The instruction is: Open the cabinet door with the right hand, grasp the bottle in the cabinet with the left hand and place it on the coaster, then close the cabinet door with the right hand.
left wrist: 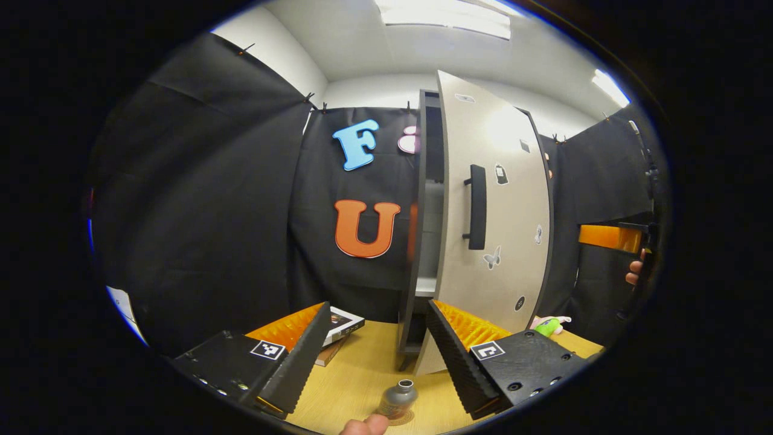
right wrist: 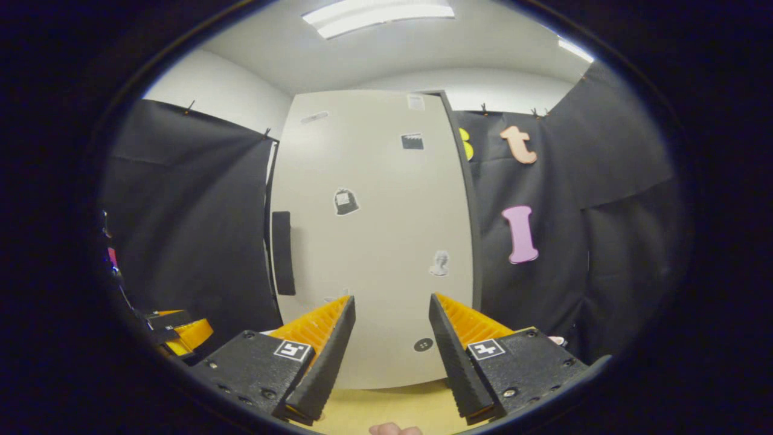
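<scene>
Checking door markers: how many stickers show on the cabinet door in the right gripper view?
5: top edge, upper left, black one upper right, centre left, lower right. Fingers may hide others lower on the cabinet door.

Beige cabinet door (right wrist: 374, 241) — grey bottle (left wrist: 397, 400)

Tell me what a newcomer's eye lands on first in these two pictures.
The tall pale cabinet door dominates: it stands partly open in the middle of the left gripper view, its dark handle facing out, stickers scattered over it. Low in that view, a small grey bottle stands on the wooden table, apparently on the coaster, between the open left gripper fingers. The right gripper, also open, faces the door.
</scene>
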The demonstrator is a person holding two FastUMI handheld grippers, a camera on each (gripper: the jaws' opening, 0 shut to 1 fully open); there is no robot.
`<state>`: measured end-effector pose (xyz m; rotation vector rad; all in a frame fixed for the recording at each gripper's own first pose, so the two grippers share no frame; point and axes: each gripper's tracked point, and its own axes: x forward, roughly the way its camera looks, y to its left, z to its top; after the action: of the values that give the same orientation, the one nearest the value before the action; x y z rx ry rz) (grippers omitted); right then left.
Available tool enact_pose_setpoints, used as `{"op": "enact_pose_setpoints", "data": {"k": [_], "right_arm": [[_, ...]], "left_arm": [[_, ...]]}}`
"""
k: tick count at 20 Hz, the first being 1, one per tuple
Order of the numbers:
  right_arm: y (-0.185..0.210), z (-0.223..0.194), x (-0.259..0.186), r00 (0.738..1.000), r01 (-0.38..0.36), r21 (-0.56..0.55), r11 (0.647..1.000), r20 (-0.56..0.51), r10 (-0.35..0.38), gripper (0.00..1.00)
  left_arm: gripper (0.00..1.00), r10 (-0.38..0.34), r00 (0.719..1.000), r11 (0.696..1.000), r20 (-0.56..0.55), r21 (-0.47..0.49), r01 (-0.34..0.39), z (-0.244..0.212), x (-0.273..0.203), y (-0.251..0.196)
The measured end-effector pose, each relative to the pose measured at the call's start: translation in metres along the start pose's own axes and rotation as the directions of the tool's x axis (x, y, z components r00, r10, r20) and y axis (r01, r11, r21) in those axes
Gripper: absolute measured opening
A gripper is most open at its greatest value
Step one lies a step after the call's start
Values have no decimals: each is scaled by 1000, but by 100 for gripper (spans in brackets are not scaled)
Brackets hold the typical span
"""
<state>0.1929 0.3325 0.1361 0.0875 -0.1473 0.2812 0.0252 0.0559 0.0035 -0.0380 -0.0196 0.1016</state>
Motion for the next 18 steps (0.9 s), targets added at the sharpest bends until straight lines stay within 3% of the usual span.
{"op": "enact_pose_setpoints", "data": {"k": [4,10,11,18], "right_arm": [[-60,-5,-57,991,134,-52,990,0,-134,81],[-124,-27,-121,952,306,-72,949,-7,-307,82],[-131,-31,-129,944,329,-83,941,-9,-331,86],[-138,-44,-147,945,325,-71,943,-27,-327,87]], "left_arm": [[95,-35,999,999,17,3,35,4,-6,-23],[95,-104,995,994,6,-12,104,-1,-21,-63],[95,-111,994,994,4,-11,112,-4,-25,-67],[95,-115,993,993,0,16,115,-7,-46,-77]]}}
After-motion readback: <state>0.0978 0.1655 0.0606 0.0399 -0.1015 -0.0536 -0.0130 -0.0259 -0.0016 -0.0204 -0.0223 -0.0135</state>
